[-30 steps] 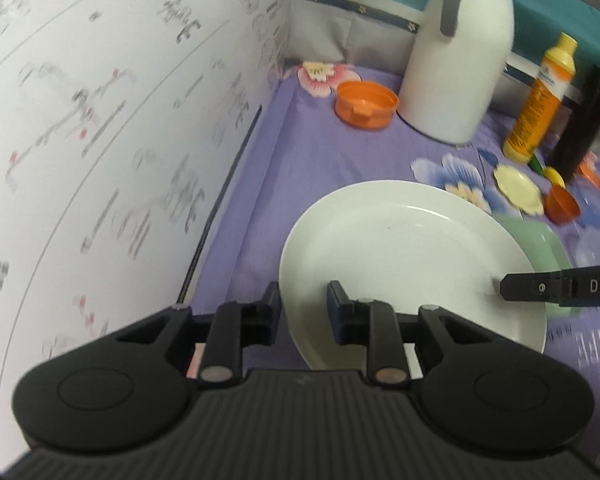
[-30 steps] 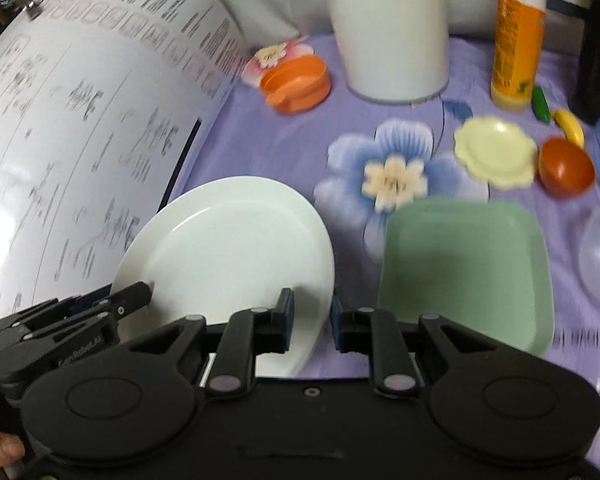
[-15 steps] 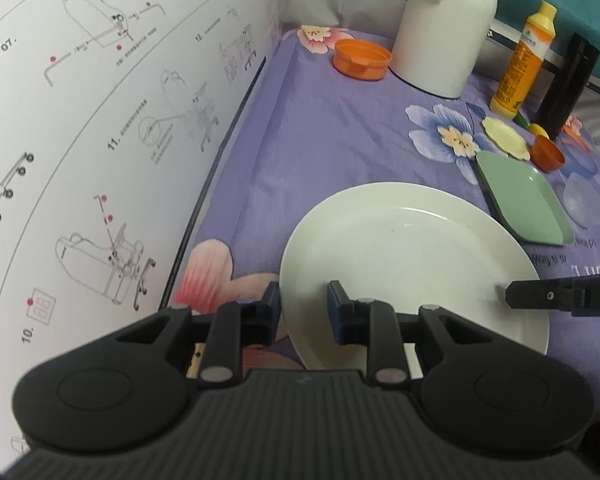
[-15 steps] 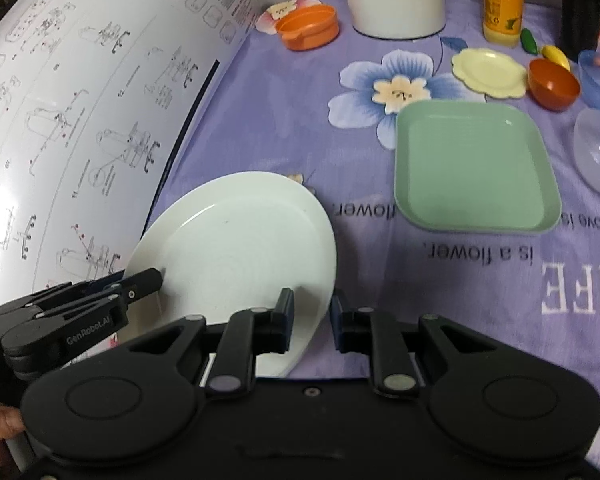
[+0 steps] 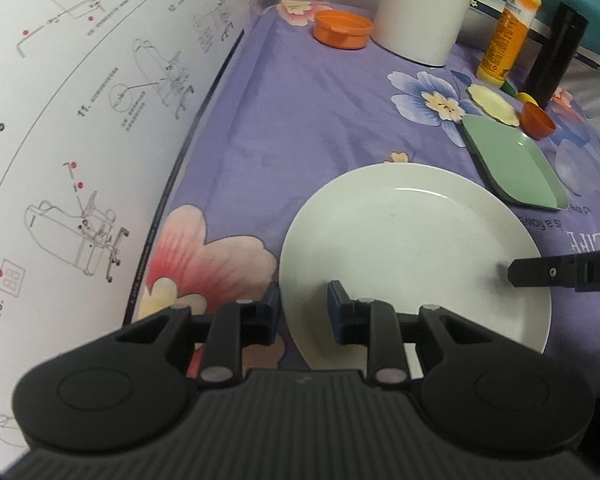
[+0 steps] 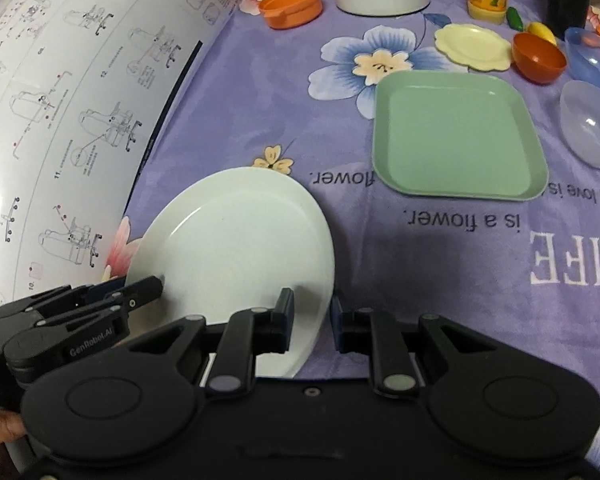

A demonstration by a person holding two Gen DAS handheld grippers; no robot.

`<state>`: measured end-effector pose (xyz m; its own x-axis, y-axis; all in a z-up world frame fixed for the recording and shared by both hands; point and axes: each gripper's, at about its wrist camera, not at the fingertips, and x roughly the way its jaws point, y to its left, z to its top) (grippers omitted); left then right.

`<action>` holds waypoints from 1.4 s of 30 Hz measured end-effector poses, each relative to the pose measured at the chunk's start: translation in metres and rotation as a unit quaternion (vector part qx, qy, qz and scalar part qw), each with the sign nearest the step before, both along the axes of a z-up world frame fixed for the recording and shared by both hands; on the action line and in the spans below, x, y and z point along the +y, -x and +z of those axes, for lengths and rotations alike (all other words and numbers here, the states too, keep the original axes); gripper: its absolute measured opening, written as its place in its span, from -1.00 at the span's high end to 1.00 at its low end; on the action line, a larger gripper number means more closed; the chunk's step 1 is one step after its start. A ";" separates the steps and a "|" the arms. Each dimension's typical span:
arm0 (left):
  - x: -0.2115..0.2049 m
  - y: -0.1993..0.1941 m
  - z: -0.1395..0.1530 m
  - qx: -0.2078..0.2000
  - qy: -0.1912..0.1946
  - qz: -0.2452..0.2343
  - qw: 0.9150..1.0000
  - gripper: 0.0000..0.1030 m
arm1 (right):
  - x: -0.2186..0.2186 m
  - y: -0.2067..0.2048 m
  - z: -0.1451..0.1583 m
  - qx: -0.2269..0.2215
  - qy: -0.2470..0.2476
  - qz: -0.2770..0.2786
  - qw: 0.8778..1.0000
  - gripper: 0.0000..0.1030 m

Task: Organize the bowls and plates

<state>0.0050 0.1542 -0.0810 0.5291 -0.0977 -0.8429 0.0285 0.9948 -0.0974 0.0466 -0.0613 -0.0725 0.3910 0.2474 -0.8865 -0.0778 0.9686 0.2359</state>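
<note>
White plate (image 5: 412,248) hung above the purple-clothed desk (image 6: 420,260), both tools clamped on its rim: left tool (image 5: 302,310) at 1 edge, right tool (image 6: 311,312) opposite; judged mid-carry; next it needed level setting down, perhaps by the green plate (image 6: 456,136).

Purple floral tablecloth (image 6: 228,92), printed text upside down. Large assembly-instruction sheet (image 5: 80,92) along left edge. White jug (image 5: 424,12) at far end; yellow-orange bottle (image 5: 508,28) beside tall black cylinder (image 5: 556,56)

Three plates: white (image 6: 236,240), green (image 6: 456,136), cream (image 6: 474,46); three bowls (image 6: 538,58).
</note>
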 end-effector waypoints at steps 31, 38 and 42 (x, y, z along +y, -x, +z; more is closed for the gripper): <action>-0.027 -0.010 -0.002 0.014 -0.018 -0.023 0.999 0.17 | -0.028 -0.005 -0.020 0.021 0.013 -0.016 1.000 0.55; -0.032 -0.009 -0.003 0.010 -0.050 -0.023 0.998 -0.52 | -0.032 -0.003 -0.016 0.010 -0.001 -0.020 1.000 -0.77; -0.030 -0.005 0.001 0.000 -0.056 -0.011 0.998 -0.96 | -0.040 -0.002 -0.011 0.004 -0.013 -0.031 0.999 -0.79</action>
<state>0.0103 0.1246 -0.0798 0.5283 -0.0153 -0.8489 0.0515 0.9986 0.0141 0.0488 -0.1014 -0.0830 0.3993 0.2463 -0.8831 -0.0165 0.9650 0.2617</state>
